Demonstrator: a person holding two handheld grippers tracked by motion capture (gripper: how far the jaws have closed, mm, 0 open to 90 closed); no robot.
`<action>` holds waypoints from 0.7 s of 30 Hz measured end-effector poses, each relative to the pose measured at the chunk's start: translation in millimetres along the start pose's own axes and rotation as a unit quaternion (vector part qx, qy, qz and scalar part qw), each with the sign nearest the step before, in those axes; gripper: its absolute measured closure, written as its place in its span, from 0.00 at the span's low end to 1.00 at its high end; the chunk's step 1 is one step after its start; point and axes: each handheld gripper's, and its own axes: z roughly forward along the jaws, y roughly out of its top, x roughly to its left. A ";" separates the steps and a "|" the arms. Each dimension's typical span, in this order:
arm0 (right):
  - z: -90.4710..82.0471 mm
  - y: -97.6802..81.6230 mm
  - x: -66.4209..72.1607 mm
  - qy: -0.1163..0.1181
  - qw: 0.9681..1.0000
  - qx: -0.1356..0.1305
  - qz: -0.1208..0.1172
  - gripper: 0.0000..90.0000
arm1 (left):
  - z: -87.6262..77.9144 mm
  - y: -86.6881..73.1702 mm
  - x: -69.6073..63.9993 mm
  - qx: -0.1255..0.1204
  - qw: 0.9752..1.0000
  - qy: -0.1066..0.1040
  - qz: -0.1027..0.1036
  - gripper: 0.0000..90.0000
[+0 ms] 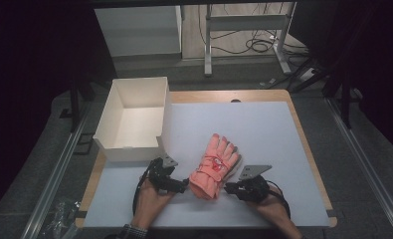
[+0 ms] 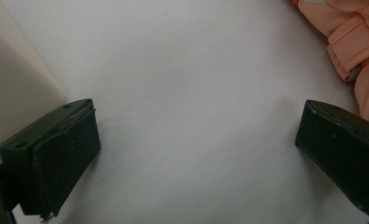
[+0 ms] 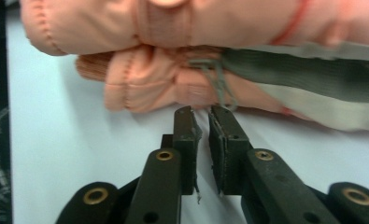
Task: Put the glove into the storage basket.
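Both hands hold grippers at the desk's near edge, flanking a pink glove: left gripper spread wide beside a white box, right gripper nearly closed, empty, at the cuff.

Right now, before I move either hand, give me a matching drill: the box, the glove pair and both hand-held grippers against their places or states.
Things:
1. open white cardboard box
2. pink padded winter gloves
3. left hand-held gripper
4. right hand-held gripper

States:
A. jaws wide apart over bare table
B. far-left table edge, empty
C. jaws nearly closed, tips at the cuff
D. lying between the two grippers

Pairs: 1-B, 2-D, 3-A, 4-C
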 end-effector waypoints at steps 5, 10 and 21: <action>-13.3 -4.7 -8.9 -0.036 0.999 -0.006 0.004 0.81 | 0.1 0.3 0.1 0.000 1.000 0.000 0.000 0.00; -27.6 -12.0 -23.7 -0.077 0.997 -0.011 0.025 0.72 | 0.1 0.3 0.1 0.000 1.000 0.001 0.000 0.00; -54.3 -28.1 -56.4 -0.170 0.984 -0.016 0.058 0.52 | 0.5 0.3 -0.3 -0.003 1.000 0.000 -0.004 0.00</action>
